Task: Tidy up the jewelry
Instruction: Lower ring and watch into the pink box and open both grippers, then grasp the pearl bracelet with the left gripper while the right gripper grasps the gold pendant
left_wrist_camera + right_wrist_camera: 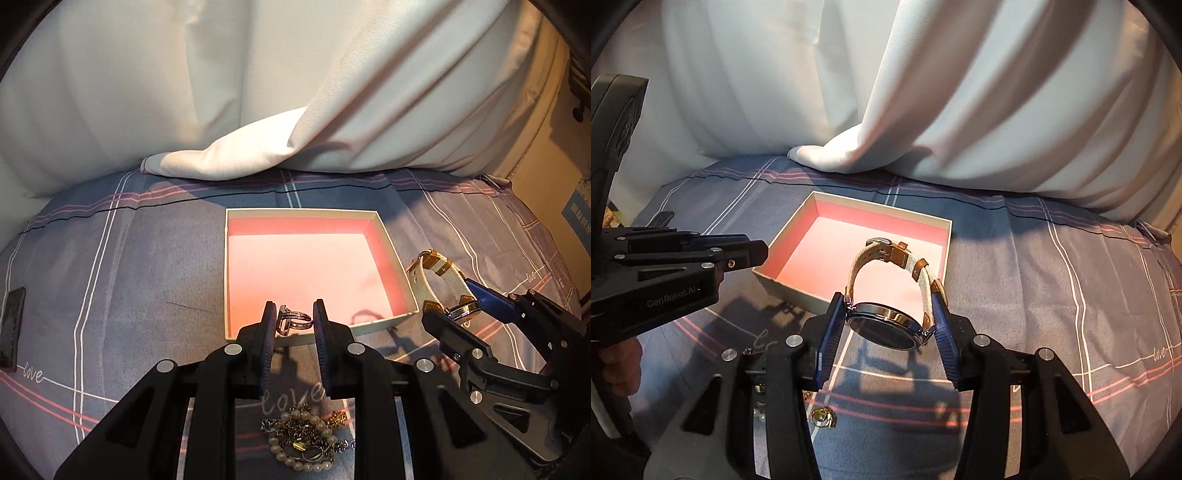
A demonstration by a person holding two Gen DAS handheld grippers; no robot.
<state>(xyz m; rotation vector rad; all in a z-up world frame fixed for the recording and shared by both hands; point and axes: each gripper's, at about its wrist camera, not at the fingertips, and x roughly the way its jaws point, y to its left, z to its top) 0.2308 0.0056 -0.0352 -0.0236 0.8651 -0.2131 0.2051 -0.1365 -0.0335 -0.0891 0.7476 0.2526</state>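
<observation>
Open box (391, 266), cream outside, pink lining, nothing lying on its floor, set on a plaid bedsheet (129, 266) before hanging white curtains (184, 92). Left gripper (294, 320): clenched on a silver ring (293, 320), held between the blue pads just above the near wall of the box, apparently so it can be let go inside. Right gripper (891, 317): clenched on a watch (886, 325) by the sides of its case, dark dial tilted toward the camera, pale strap (886, 258) with brown loops arching up and forward over the right near corner of the box; holding it by the rigid case probably keeps the limp strap from slipping. Loose heap of jewelry (303, 439), pearls, chains and gold pieces, lies on the sheet under the left gripper, near the box's front, still to be sorted. Dark flat case (11, 328) at the sheet's far left edge. Left view alone shows the ring, the heap as a whole and the buckle end of the strap; right view alone shows the watch face and how the pads meet the case, with only a few pearls and one gold piece (822, 415) visible low down, and the left gripper from the side, its grip on the ring hidden.
</observation>
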